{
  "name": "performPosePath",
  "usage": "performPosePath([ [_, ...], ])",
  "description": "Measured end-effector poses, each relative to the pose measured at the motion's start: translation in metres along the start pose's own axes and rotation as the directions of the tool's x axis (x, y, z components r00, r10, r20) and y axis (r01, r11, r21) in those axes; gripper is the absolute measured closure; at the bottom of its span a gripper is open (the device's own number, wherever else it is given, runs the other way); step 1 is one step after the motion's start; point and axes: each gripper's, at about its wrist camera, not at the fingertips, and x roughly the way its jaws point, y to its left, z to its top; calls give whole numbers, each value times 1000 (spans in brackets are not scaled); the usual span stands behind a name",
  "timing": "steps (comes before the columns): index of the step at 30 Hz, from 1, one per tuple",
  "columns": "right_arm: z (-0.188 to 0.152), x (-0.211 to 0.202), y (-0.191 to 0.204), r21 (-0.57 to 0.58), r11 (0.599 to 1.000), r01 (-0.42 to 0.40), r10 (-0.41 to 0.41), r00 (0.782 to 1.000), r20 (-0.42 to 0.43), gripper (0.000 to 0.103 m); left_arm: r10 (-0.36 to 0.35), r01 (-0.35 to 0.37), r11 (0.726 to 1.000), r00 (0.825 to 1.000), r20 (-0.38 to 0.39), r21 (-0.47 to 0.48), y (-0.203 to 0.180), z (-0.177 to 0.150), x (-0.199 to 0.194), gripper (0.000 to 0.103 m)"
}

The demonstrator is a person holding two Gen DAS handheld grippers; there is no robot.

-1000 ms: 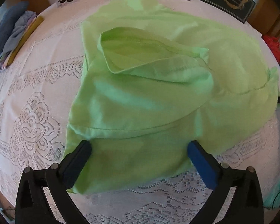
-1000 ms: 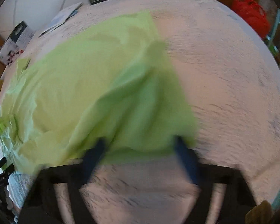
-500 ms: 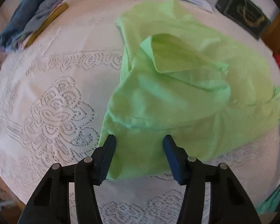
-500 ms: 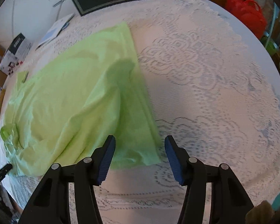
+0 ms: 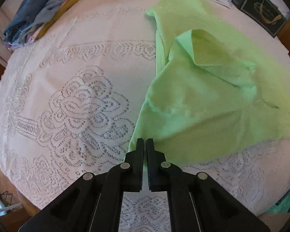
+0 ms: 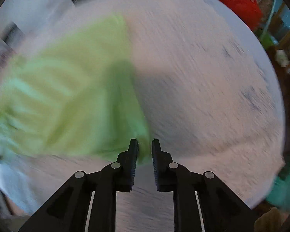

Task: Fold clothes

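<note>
The left gripper (image 5: 144,142) has its jaws pressed almost together on the nearest corner of the light green garment (image 5: 203,100), which spreads away from its tips up and to the right over the lace tablecloth (image 5: 77,104). The right gripper (image 6: 144,145) has just been closing; its jaws stand a little apart with the garment's other near corner bunched between them, though blur hides whether the pads bite yet. So the step in hand looks like seizing both near corners. Next, I judge, both corners want lifting together and carrying away over the crumpled middle. Far beyond the left gripper lie a pile of blue clothes (image 5: 34,13) and a dark box (image 5: 261,9).
</note>
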Motion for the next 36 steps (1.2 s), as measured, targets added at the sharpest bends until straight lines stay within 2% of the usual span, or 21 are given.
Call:
performPosePath([
  [1,-4,2,-6,24,1000,7,-6,1000,-9,86,-7,7,1000,1000,18,4,2,2,-6,101],
  [2,-6,-2,-12,55,998,-22,22,1000,6,86,-20,19,1000,999,47,8,3,6,-13,100],
  [3,-6,-9,-15,74,996,-52,50,998,30,86,-37,37,999,997,74,11,3,11,-19,95],
  [4,-4,-16,-14,75,995,-72,68,996,56,86,-56,55,998,994,99,14,3,16,-25,85],
  [6,6,-28,-5,44,993,-110,105,988,110,80,-86,82,996,987,139,33,0,30,-32,72],
  [7,13,-31,1,25,990,-140,136,983,127,70,-93,87,995,984,155,44,-2,37,-33,71],
  [8,19,-32,6,17,987,-158,155,979,136,65,-90,82,995,982,165,56,-3,44,-30,71],
  [9,25,-33,11,8,984,-176,173,974,144,65,-91,81,994,981,169,67,-6,45,-29,71],
  [13,48,-26,35,-50,977,-209,214,964,155,65,-131,119,988,983,131,98,-39,11,-47,70],
  [16,47,-12,44,-80,971,-227,234,966,107,65,-179,167,978,979,94,126,-48,18,-42,70],
  [18,46,-1,42,-89,972,-217,223,973,64,71,-197,187,974,978,74,131,-52,25,-30,70],
  [22,56,10,26,-19,978,-206,207,977,53,76,-108,104,989,993,37,107,-51,46,-8,72],
  [24,63,5,18,7,986,-164,163,984,69,76,-138,132,986,989,54,104,-44,58,-22,72],
  [26,70,-11,13,-10,987,-158,158,981,116,75,-173,162,980,981,87,116,-38,79,-40,68],
  [27,76,-18,13,-19,987,-156,158,978,136,75,-191,178,976,976,108,126,-35,91,-50,57],
  [28,84,-22,12,-21,986,-166,167,975,143,74,-207,190,972,970,126,137,-32,105,-59,40],
  [30,99,-28,12,-24,982,-186,187,970,158,67,-222,196,967,963,151,165,-32,142,-65,29],
  [32,119,-26,13,-13,977,-213,212,966,149,37,-193,165,967,972,135,192,-36,187,-49,29],
  [33,129,-23,13,-4,976,-217,216,967,138,29,-175,149,968,977,121,200,-39,208,-38,29],
  [34,137,-19,18,-4,978,-210,208,969,129,17,-160,136,969,982,105,204,-42,226,-27,29],
  [36,155,-12,26,-3,981,-195,194,975,112,16,-142,128,973,988,60,191,-50,249,-9,29],
])
